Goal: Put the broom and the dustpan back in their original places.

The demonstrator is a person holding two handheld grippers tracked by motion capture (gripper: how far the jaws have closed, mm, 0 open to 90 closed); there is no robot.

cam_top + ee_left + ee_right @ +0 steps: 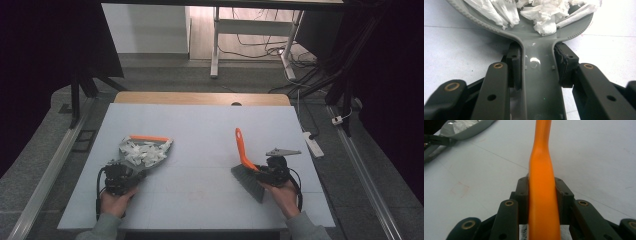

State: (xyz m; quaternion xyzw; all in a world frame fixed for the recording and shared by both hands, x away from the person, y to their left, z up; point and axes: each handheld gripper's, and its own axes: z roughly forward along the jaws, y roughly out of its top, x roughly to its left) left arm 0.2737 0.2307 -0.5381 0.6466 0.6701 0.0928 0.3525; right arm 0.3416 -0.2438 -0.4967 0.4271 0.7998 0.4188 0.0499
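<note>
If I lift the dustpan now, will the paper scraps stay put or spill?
The paper scraps look crumpled and light, piled loose, so a draft or jolt could likely scatter them. The dustpan looks like stiff plastic, gripped at its narrow handle by the left claw; keep it level.

A pale grey-white table (200,125) carries everything here, with a strip of wood showing along its far edge. On its left part lies a grey dustpan (145,151) with an orange front lip, heaped with crumpled white paper scraps (141,153). On the right part a hand brush (247,167) with an orange handle and grey bristles seems to rest its bristles on the surface, though the contact is hard to judge.
</note>
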